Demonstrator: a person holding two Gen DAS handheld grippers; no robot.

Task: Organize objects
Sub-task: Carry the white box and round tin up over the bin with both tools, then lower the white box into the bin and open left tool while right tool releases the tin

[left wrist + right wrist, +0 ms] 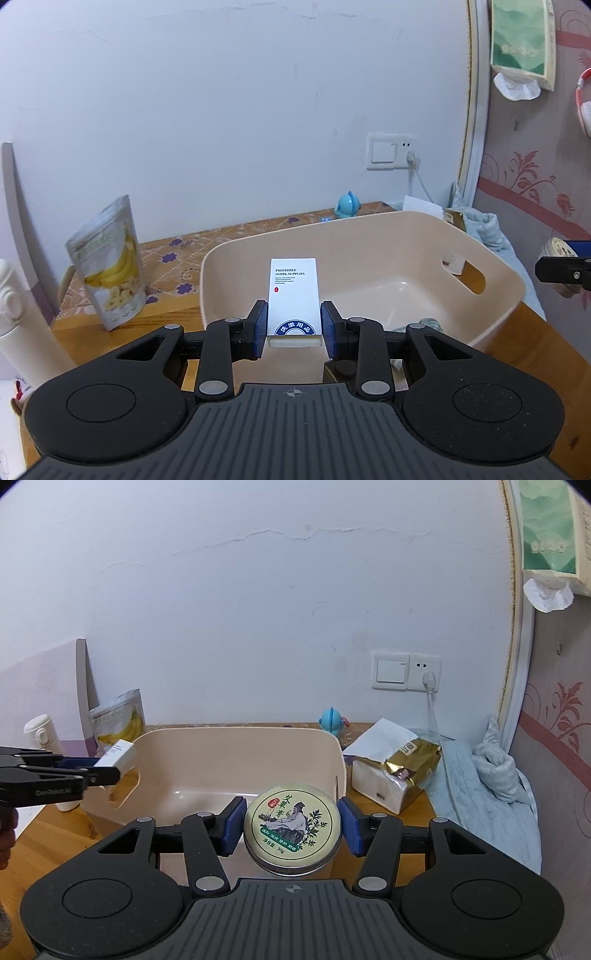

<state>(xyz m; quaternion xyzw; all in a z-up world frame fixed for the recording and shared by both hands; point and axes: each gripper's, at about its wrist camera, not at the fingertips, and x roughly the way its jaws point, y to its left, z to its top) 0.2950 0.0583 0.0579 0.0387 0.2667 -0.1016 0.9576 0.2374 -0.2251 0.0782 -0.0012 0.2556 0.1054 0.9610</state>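
Note:
My left gripper (294, 330) is shut on a white hotel-supplies box (293, 295) and holds it above the near rim of the beige plastic bin (369, 236). My right gripper (291, 825) is shut on a round cream tin (291, 821) with green print, held over the bin's (236, 749) near edge. In the right wrist view, the left gripper (92, 771) with the white box (120, 755) is at the bin's left side. The right gripper's tip (565, 273) with the tin (559, 249) shows at the right edge of the left wrist view.
A banana-chip pouch (107, 266) stands left of the bin on the wooden table (535, 350). A white bottle (22, 325) is at far left. A blue toy (332, 720), a tissue pack (380, 771), a gold packet (413, 766) and a blue cloth (487, 775) are at the right.

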